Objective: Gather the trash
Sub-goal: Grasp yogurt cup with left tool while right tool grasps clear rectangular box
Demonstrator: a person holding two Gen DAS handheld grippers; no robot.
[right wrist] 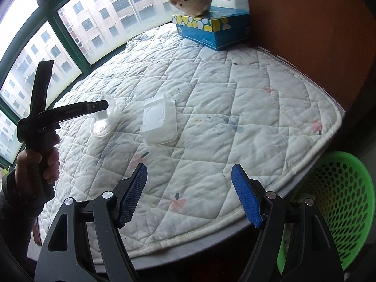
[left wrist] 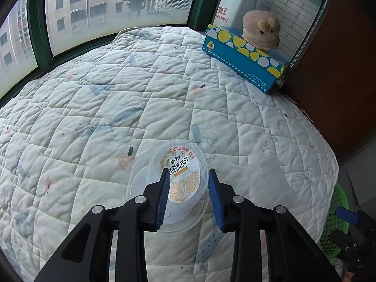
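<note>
A round clear plastic cup (left wrist: 181,181) with a printed yellow-and-white label lies tilted on the white quilt (left wrist: 141,94). My left gripper (left wrist: 188,188) is around it, with a blue pad pressing on each side of the cup. The right wrist view shows the same gripper (right wrist: 104,109) at the left, with the cup (right wrist: 103,122) at its tip and a hand (right wrist: 40,164) on the handle. A clear rectangular plastic tray (right wrist: 159,122) lies upside down mid-quilt. My right gripper (right wrist: 188,195) hangs open over the quilt's near edge with nothing in it.
A green mesh basket (right wrist: 340,199) stands on the floor off the quilt's right corner, also seen in the left wrist view (left wrist: 333,221). A blue tissue box (right wrist: 211,30) with a beige plush toy (right wrist: 190,0) sits at the far corner by the window. A brown wall (right wrist: 317,35) borders the right.
</note>
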